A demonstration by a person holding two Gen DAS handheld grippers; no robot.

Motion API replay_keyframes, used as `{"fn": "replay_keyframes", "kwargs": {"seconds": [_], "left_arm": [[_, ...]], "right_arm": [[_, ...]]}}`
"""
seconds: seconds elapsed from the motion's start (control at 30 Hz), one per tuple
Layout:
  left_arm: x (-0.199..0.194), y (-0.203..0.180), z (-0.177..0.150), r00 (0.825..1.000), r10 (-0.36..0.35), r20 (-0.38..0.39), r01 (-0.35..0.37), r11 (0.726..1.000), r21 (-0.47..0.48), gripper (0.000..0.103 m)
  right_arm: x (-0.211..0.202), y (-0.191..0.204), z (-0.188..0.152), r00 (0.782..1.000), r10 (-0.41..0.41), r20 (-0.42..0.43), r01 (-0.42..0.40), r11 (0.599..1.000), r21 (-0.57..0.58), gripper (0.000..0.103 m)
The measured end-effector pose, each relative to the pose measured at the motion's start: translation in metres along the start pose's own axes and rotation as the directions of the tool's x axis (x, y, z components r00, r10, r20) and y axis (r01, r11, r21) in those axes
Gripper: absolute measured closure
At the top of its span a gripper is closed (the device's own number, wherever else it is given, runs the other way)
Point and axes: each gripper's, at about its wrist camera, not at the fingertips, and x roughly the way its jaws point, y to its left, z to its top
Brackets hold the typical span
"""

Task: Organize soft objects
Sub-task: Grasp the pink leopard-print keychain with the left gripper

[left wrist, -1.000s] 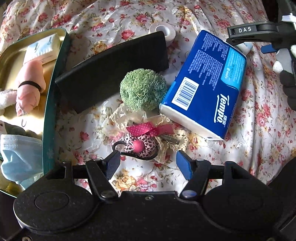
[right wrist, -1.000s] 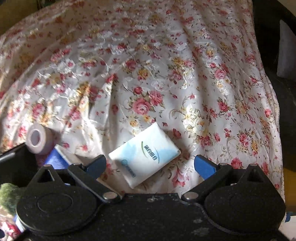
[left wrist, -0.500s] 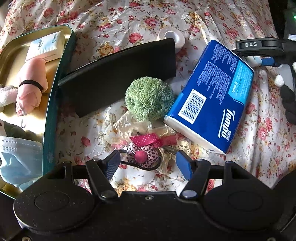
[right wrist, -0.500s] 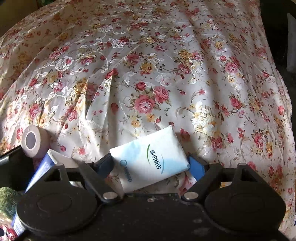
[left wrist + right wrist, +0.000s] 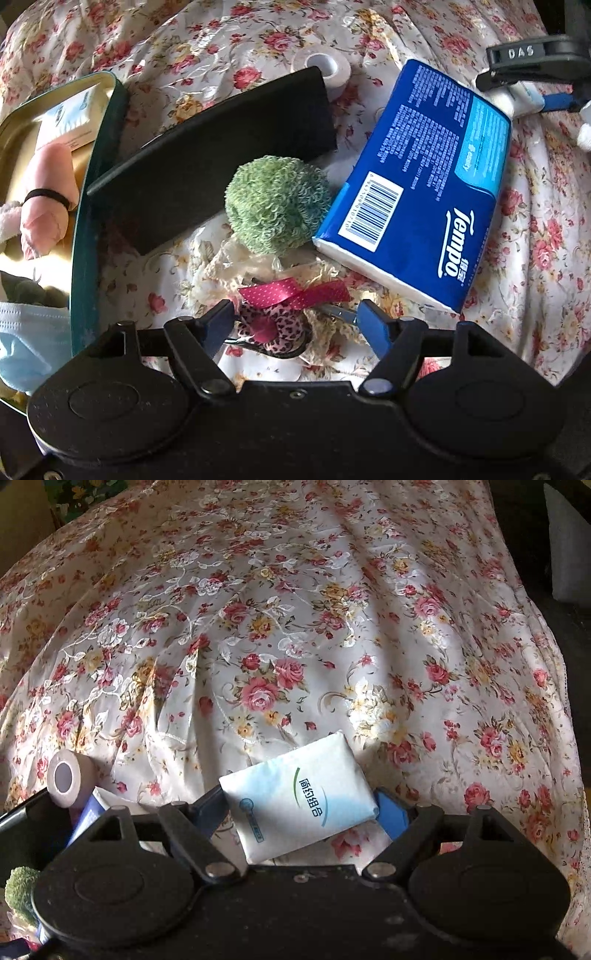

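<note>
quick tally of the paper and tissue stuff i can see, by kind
Large blue tissue packs: 1, the Tempo pack on the floral cloth
Small white tissue packs: 2, one in the tin, one between the right gripper's fingers
White tape rolls: 1, behind the black case
Face masks: 1, pale blue
Total: 5

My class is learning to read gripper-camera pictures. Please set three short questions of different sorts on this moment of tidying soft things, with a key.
1. True or false: the green fluffy ball lies inside the tin tray.
2. Which thing sits between the fingers of the right gripper?
A. the blue Tempo pack
B. the small white tissue pack
C. the tape roll
3. Fill in: the left gripper reaches over the leopard-print hair tie with a ____ bow.

Key: 1 false, it lies on the floral cloth; 2 B; 3 pink.
</note>
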Motion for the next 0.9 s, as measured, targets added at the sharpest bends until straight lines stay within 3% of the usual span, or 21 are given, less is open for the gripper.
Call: {"fn": "replay_keyframes", "kwargs": {"seconds": [0.2, 0.27, 0.33, 0.47, 0.6, 0.73, 0.9], "left_arm": [[0.004, -0.007, 0.002, 1.000, 0.015, 0.006, -0.015, 1.000, 0.021, 0.034], [0.002, -0.009, -0.001, 1.000, 0.024, 0.014, -0.024, 0.999, 0.027, 0.052], [-0.004, -0.007, -0.005, 0.999, 0.028, 0.019, -0.029, 0.999, 0.033, 0.058], [-0.012, 0.010, -0.012, 0.998, -0.065, -0.020, 0.064, 0.997, -0.041, 0.058], [-0.020, 0.029, -0.017, 0.995, -0.099, 0.001, 0.098, 0.984, -0.151, 0.057], [-0.022, 0.045, -0.016, 0.992, -0.124, 0.004, 0.120, 0.956, -0.267, 0.042], [-0.018, 0.043, -0.014, 0.986, -0.168, -0.012, 0.152, 0.920, -0.362, 0.037]], "right_arm": [[-0.004, -0.003, -0.002, 1.000, 0.001, 0.014, -0.001, 1.000, 0.008, 0.019], [-0.005, -0.005, -0.002, 1.000, 0.000, 0.018, 0.000, 1.000, 0.015, 0.019], [-0.007, -0.007, -0.002, 1.000, 0.001, 0.022, -0.002, 1.000, 0.026, 0.019], [-0.011, -0.012, -0.002, 1.000, 0.005, 0.031, -0.006, 0.999, 0.051, 0.019], [-0.014, -0.014, -0.002, 0.999, 0.005, 0.038, -0.008, 0.998, 0.058, 0.019], [-0.017, -0.013, -0.002, 0.999, -0.004, 0.052, 0.001, 0.999, 0.053, 0.019], [-0.018, -0.012, -0.003, 0.998, -0.006, 0.057, 0.003, 0.999, 0.046, 0.019]]}}
